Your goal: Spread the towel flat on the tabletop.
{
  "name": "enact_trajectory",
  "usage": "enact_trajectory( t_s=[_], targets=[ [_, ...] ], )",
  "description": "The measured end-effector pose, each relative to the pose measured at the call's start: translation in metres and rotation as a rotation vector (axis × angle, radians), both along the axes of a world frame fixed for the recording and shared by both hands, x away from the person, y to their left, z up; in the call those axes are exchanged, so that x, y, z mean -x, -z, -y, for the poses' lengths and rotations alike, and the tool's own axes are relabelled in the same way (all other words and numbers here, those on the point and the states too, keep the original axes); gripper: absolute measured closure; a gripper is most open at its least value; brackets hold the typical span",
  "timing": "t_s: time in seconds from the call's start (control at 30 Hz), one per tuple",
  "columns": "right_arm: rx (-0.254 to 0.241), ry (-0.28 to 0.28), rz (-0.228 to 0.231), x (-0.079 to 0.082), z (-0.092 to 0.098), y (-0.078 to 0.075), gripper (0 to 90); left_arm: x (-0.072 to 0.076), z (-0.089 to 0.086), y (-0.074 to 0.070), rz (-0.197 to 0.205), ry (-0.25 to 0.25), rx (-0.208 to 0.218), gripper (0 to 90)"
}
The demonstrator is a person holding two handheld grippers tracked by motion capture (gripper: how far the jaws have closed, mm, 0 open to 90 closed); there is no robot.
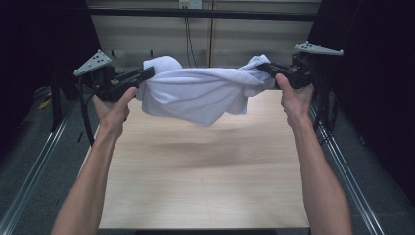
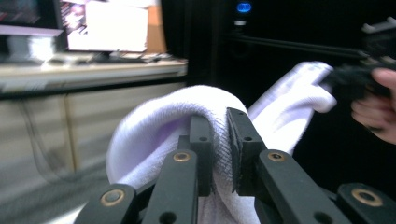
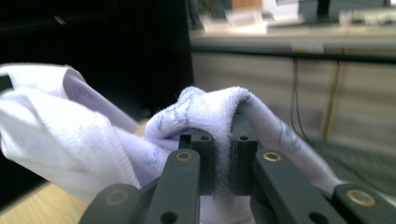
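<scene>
A white towel hangs stretched in the air between both grippers, above the far half of the wooden table. My left gripper is shut on the towel's left end, which bulges over its jaws. My right gripper is shut on the right end. In the left gripper view the towel folds over the jaws, cloth pinched between them at the left gripper; the other hand holds the far end. In the right gripper view the towel drapes over the shut right gripper.
The table's sides are flanked by metal rails on the floor. A pale wall panel with hanging cables stands behind the table. Dark curtains close in both sides.
</scene>
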State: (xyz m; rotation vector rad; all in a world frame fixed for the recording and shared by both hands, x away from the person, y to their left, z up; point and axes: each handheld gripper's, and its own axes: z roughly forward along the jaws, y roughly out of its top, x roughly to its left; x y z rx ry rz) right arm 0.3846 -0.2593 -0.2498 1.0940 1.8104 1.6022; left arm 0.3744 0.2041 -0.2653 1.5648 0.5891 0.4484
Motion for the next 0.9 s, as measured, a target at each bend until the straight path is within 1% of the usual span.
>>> enact_trajectory(
  t_s=[0.03, 0.07, 0.1, 0.13, 0.17, 0.2, 0.23, 0.27, 0.3, 0.33, 0.37, 0.4, 0.43, 0.47, 0.5, 0.53, 0.57, 0.6, 0.63, 0.67, 0.7, 0.73, 0.77, 0.8, 0.83, 0.87, 0.9],
  targets=[
    [0.0, 0.0, 0.0, 0.0, 0.0, 0.0, 83.9, 0.0, 0.0, 0.0, 0.0, 0.0, 0.0, 81.9],
    [0.017, -0.03, -0.003, 0.014, 0.003, 0.015, 84.0, 0.009, 0.0, 0.007, -0.002, 0.031, -0.013, 81.9],
    [0.017, -0.03, -0.003, 0.014, 0.003, 0.015, 84.0, 0.018, 0.0, 0.019, -0.007, 0.057, -0.035, 81.9],
    [0.046, -0.063, -0.064, 0.027, 0.009, 0.049, 84.3, 0.034, 0.003, 0.055, -0.067, 0.094, -0.087, 81.9],
    [0.046, -0.063, -0.064, 0.027, 0.009, 0.049, 84.3, 0.034, 0.003, 0.055, -0.067, 0.094, -0.087, 81.9],
    [0.091, -0.085, -0.169, 0.04, 0.012, 0.093, 84.6, 0.048, 0.007, 0.098, -0.183, 0.125, -0.099, 81.9],
    [0.105, -0.098, -0.228, 0.045, 0.013, 0.117, 84.7, 0.054, 0.009, 0.119, -0.227, 0.148, -0.112, 81.9],
    [0.132, -0.104, -0.284, 0.052, 0.013, 0.139, 84.7, 0.061, 0.01, 0.139, -0.275, 0.163, -0.128, 81.9],
    [0.148, -0.112, -0.315, 0.059, 0.014, 0.158, 84.8, 0.069, 0.012, 0.155, -0.313, 0.186, -0.156, 81.8],
    [0.148, -0.112, -0.315, 0.059, 0.014, 0.158, 84.8, 0.069, 0.012, 0.155, -0.313, 0.186, -0.156, 81.7],
    [0.149, -0.119, -0.347, 0.065, 0.015, 0.175, 84.9, 0.076, 0.013, 0.169, -0.347, 0.211, -0.168, 81.7],
    [0.14, -0.121, -0.397, 0.076, 0.02, 0.199, 84.9, 0.09, 0.016, 0.183, -0.384, 0.251, -0.184, 80.8],
    [0.152, -0.126, -0.409, 0.08, 0.021, 0.207, 85.0, 0.095, 0.019, 0.185, -0.397, 0.282, -0.204, 79.9],
    [0.163, -0.121, -0.418, 0.082, 0.024, 0.213, 85.0, 0.099, 0.022, 0.186, -0.4, 0.303, -0.213, 78.2],
    [0.163, -0.121, -0.418, 0.082, 0.024, 0.213, 85.0, 0.099, 0.022, 0.186, -0.4, 0.303, -0.213, 75.4],
    [0.181, -0.11, -0.434, 0.083, 0.026, 0.217, 85.0, 0.102, 0.023, 0.186, -0.409, 0.327, -0.216, 75.4],
    [0.207, -0.087, -0.435, 0.082, 0.029, 0.218, 85.0, 0.104, 0.025, 0.187, -0.42, 0.34, -0.204, 73.0],
    [0.196, -0.045, -0.425, 0.078, 0.042, 0.221, 85.0, 0.106, 0.025, 0.189, -0.434, 0.363, -0.191, 69.2],
    [0.194, -0.017, -0.438, 0.075, 0.049, 0.222, 84.9, 0.106, 0.023, 0.189, -0.434, 0.371, -0.187, 66.5],
    [0.195, 0.008, -0.442, 0.073, 0.056, 0.226, 84.7, 0.105, 0.02, 0.189, -0.431, 0.36, -0.181, 63.8],
    [0.205, 0.03, -0.452, 0.07, 0.062, 0.229, 83.8, 0.103, 0.017, 0.188, -0.43, 0.349, -0.163, 62.7],
    [0.205, 0.03, -0.452, 0.07, 0.062, 0.229, 83.8, 0.103, 0.017, 0.188, -0.43, 0.349, -0.163, 61.8],
    [0.227, 0.046, -0.463, 0.069, 0.067, 0.233, 79.9, 0.1, 0.014, 0.188, -0.428, 0.334, -0.16, 61.8],
    [0.225, 0.07, -0.471, 0.073, 0.072, 0.237, 61.6, 0.097, 0.01, 0.188, -0.426, 0.312, -0.159, 61.5],
    [0.225, 0.07, -0.471, 0.073, 0.072, 0.237, 61.6, 0.094, 0.006, 0.188, -0.428, 0.291, -0.154, 61.5],
    [0.24, 0.074, -0.461, 0.077, 0.073, 0.235, 56.4, 0.09, 0.003, 0.189, -0.434, 0.273, -0.153, 62.0],
    [0.24, 0.083, -0.422, 0.089, 0.072, 0.226, 51.2, 0.082, 0.0, 0.193, -0.444, 0.241, -0.165, 62.5]
  ],
)
